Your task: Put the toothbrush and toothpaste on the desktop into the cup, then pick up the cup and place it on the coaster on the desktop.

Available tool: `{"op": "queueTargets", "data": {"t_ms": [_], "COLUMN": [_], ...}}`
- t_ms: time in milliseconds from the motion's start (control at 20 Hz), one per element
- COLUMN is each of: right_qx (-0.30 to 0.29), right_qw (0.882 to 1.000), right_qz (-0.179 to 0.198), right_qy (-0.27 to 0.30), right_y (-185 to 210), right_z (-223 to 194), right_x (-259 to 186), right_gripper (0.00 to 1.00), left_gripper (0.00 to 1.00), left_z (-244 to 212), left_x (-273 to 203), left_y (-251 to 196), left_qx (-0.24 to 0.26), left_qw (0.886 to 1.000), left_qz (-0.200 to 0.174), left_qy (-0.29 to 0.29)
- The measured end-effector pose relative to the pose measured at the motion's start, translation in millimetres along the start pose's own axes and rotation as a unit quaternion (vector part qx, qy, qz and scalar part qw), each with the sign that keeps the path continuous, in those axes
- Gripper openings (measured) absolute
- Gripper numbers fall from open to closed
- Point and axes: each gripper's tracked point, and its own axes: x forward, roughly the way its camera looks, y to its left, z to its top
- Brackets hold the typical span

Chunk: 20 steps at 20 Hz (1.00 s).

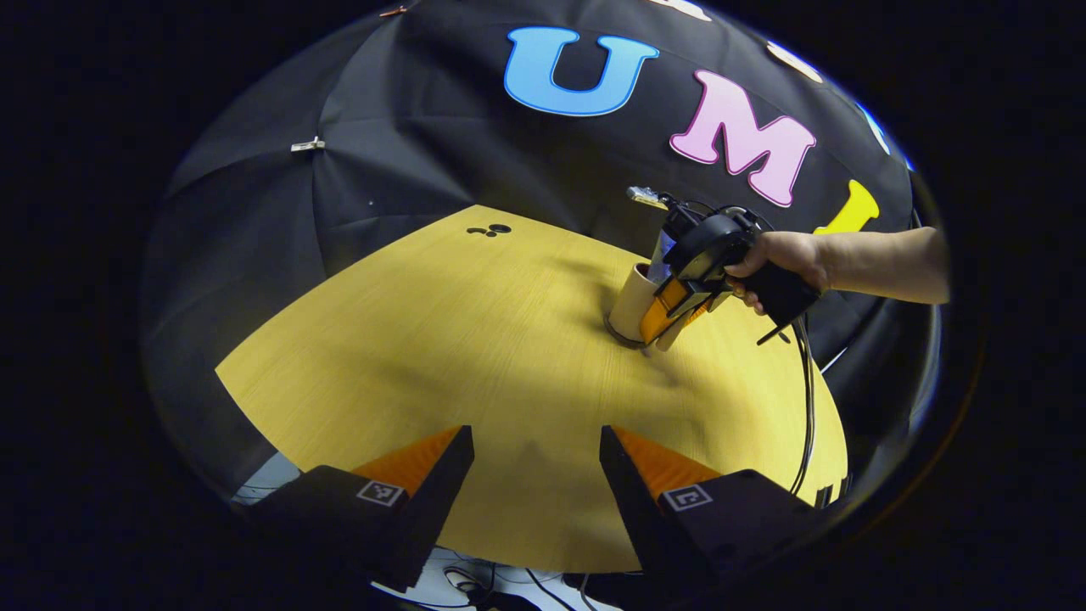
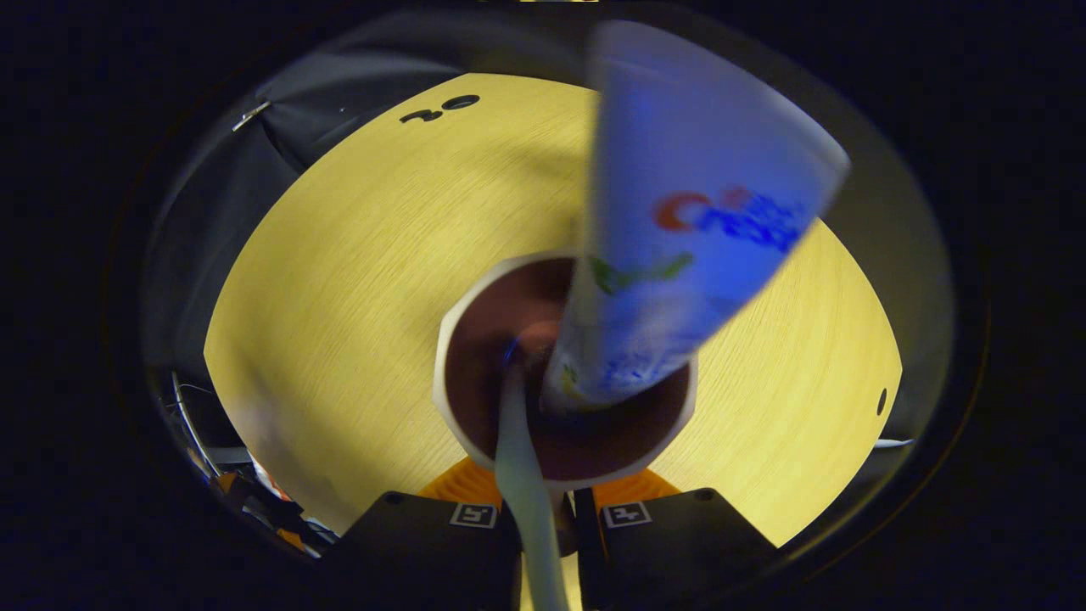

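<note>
A beige cup point(image 1: 632, 301) stands on a dark coaster point(image 1: 617, 333) at the table's far right in the left gripper view. A hand holds my right gripper point(image 1: 679, 310) against the cup's side. In the right gripper view I look down into the cup point(image 2: 450, 339), which holds a white-and-blue toothpaste tube point(image 2: 679, 238) and a pale toothbrush point(image 2: 522, 458) whose handle leans toward the camera. My right gripper point(image 2: 550, 501) is closed narrowly just under the cup's near rim; the rim hides the contact. My left gripper point(image 1: 534, 434) hangs open over bare table, well short of the cup.
The yellow wooden table point(image 1: 441, 339) has small dark holes point(image 1: 490, 229) near its far edge. Cables point(image 1: 802, 407) trail from the right gripper over the table's right edge. Floor and cords show below the near edge.
</note>
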Motion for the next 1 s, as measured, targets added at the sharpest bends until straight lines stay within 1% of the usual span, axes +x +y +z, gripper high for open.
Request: {"op": "queueTargets", "data": {"t_ms": [50,100,150,200,250,350,450,500,650,700,800,1000], "right_qx": [-0.001,0.001,0.003,0.005,0.007,0.014,0.023,0.026,0.037,0.039,0.05,0.095], "right_qw": [1.0,1.0,1.0,1.0,1.0,1.0,0.999,0.999,0.998,0.997,0.995,0.986], "right_qz": [-0.001,-0.001,0.001,0.004,0.004,0.006,0.008,0.011,0.017,0.018,0.023,0.044], "right_qy": [0.001,0.002,-0.001,-0.003,-0.006,-0.01,-0.025,-0.031,-0.05,-0.058,-0.077,-0.128], "right_y": [-0.9,-1.0,2.0,2.4,0.5,-2.8,-5.9,-7.2,-11.3,-12.1,-12.8,-16.5], "right_z": [-0.4,-0.6,1.3,1.9,1.5,0.0,2.3,1.9,-2.7,-5.0,-8.1,-19.5], "right_x": [0.4,-1.5,-2.7,-5.6,-7.2,-14.1,-25.5,-32.3,-56.7,-66.5,-88.4,-148.6], "right_gripper": [0.24,0.31,0.33,0.27,0.35,0.45,0.73,0.81,0.83,0.9,0.98,0.98], "left_gripper": [0.95,0.95,0.95,0.95,0.95,0.95,0.95,0.95,0.95,0.95,0.95,0.95], "left_z": [0.5,0.4,1.2,1.4,1.4,2.0,5.8,6.6,15.9,18.9,27.5,42.3], "left_x": [-3.7,-5.3,-7.1,-8.8,-11.4,-15.4,-18.8,-21.9,-30.0,-32.5,-39.0,-54.1], "left_y": [0.4,0.2,-0.5,-0.8,-0.4,0.1,-3.3,-3.0,-8.8,-11.6,-18.5,-36.0], "left_qx": [0.0,-0.001,-0.004,-0.006,-0.009,-0.009,-0.007,-0.004,0.005,0.008,0.015,0.03], "left_qw": [1.0,1.0,1.0,1.0,1.0,1.0,1.0,1.0,1.0,1.0,1.0,0.999], "left_qz": [0.0,0.001,0.001,0.001,0.001,0.004,0.005,0.005,0.005,0.004,0.001,-0.008], "left_qy": [-0.001,-0.001,-0.002,-0.002,-0.003,-0.004,-0.006,-0.008,-0.016,-0.02,-0.028,-0.043]}}
